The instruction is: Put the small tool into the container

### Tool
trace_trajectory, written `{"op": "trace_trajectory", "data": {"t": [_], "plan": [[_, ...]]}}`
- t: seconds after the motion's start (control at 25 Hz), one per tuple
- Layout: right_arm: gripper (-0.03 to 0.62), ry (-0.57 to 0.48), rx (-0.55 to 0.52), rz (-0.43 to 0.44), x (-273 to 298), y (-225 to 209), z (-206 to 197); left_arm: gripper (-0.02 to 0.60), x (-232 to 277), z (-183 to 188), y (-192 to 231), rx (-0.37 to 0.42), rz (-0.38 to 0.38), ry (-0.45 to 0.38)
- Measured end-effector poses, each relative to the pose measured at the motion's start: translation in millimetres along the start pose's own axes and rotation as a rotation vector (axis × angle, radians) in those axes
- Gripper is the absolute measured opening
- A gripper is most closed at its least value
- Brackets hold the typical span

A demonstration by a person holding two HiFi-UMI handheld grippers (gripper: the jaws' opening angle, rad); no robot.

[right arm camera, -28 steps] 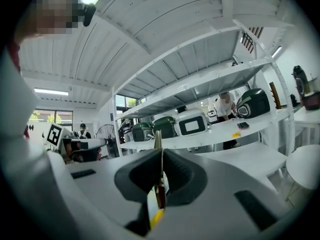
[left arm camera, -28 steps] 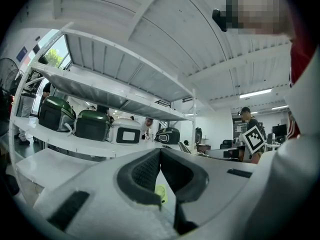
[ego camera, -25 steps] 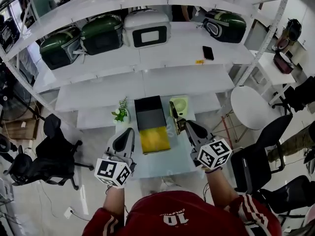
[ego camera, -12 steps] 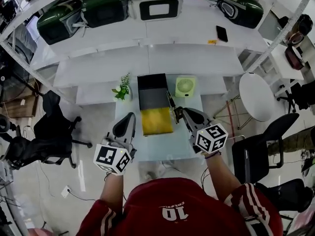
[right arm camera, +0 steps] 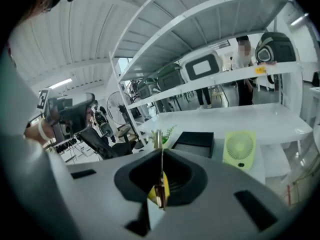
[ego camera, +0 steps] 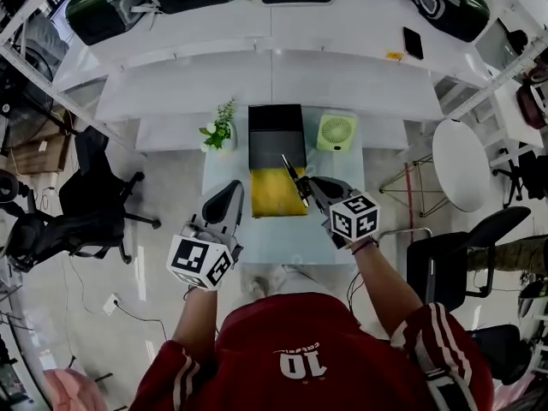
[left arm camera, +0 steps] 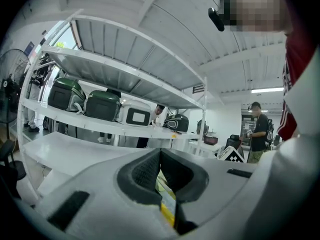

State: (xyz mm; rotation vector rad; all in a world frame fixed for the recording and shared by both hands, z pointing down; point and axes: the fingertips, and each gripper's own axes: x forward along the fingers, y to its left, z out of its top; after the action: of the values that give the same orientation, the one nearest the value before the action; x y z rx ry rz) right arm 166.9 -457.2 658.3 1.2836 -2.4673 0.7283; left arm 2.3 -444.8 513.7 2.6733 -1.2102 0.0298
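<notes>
The container stands on a small glass table [ego camera: 282, 242]: a yellow tray [ego camera: 272, 193] with its black lid [ego camera: 276, 134] lying open behind it. My right gripper [ego camera: 308, 190] is shut on the small tool [ego camera: 293, 175], a thin brass-coloured blade that sticks out past the fingertips over the tray's right edge. In the right gripper view the tool [right arm camera: 158, 145] stands upright, pinched between the pads, with the black lid [right arm camera: 195, 142] beyond. My left gripper [ego camera: 226, 202] hangs left of the tray, shut and empty; its pads [left arm camera: 150, 170] meet at the tips.
A small potted plant [ego camera: 219, 130] stands left of the lid and a green desk fan [ego camera: 335, 131] right of it. White shelves [ego camera: 274, 75] with green and white cases run behind. Office chairs [ego camera: 94, 221] and a round white table [ego camera: 467, 161] flank the glass table.
Both grippers have come down toward the table. The right one dropped further and tipped down, carrying the tool to the yellow tray's right edge. The head view now looks more steeply down.
</notes>
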Motion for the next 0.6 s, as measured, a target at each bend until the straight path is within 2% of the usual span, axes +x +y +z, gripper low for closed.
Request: {"op": "trace_trajectory", "data": {"t": [0.2, 0.6], "plan": [[0.014, 0.100, 0.001, 0.036, 34.8, -10.6, -36.7, 0.000, 5.4, -14.9, 3.6, -0.002, 0.021, 0.023], [0.014, 0.250, -0.092, 0.079, 89.2, -21.6, -86.0, 0.000, 14.5, -44.2, 18.6, -0.029, 0.066, 0.066]]}}
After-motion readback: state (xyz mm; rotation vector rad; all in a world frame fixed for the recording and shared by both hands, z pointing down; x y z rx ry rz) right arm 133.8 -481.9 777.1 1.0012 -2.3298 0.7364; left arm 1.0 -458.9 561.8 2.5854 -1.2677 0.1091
